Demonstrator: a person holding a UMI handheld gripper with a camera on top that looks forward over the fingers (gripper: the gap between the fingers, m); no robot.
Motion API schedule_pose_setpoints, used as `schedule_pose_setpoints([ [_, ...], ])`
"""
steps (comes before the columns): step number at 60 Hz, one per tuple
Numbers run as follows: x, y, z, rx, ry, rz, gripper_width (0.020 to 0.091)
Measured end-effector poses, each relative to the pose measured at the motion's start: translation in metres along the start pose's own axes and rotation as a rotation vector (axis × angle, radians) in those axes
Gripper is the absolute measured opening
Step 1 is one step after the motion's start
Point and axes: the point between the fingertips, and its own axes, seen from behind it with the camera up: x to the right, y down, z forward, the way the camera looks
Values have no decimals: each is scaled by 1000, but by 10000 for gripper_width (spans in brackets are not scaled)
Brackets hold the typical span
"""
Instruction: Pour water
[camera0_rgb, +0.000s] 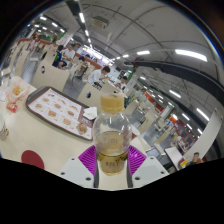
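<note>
**Bottle held upright in the gripper, above a café table**

A clear plastic bottle (111, 130) stands between the two fingers of the gripper (112, 166), close to the camera. The purple pads (91, 158) show on both sides of the bottle's lower part and appear to press against it, so the fingers look clamped on the bottle rather than apart. The bottle's long axis runs straight up, away from the fingers; it is upright, not tilted. Its cap (111, 101), pale yellow or cream, is on. The lower part of the bottle looks tinted, which may be liquid or the pads seen through the plastic; I cannot tell which.

The bottle has a label, but no brand or writing on it can be read.

Beyond the bottle lies a pale table (40, 140). On it, off to the left of the fingers, sits a tray (58, 110) with small items, possibly food. A red round thing (33, 158) lies near the fingers on the left. No cup or glass to pour into can be made out. Farther back are people (92, 72) seated in a large hall with ceiling strip lights.

Judged from this, pouring has not begun: the cap would need to come off and a receiving vessel be found before the bottle is tipped.
</note>
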Motion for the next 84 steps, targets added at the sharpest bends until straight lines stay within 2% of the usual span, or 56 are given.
schedule_pose_setpoints([
  [8, -29, -48, -39, 43, 114, -306, 370],
  [20, -117, -94, -84, 140, 139, -762, 372],
  [27, -164, -102, -94, 183, 185, -1059, 374],
  [38, -212, -90, -95, 169, 198, -1385, 373],
  [49, -229, -88, -92, 161, 169, -1449, 376],
  [58, -221, -84, -98, 119, 74, -1234, 376],
  [75, -202, -84, -114, 62, -242, -291, 376],
  [84, -200, -63, -109, 33, -325, 65, 383],
])
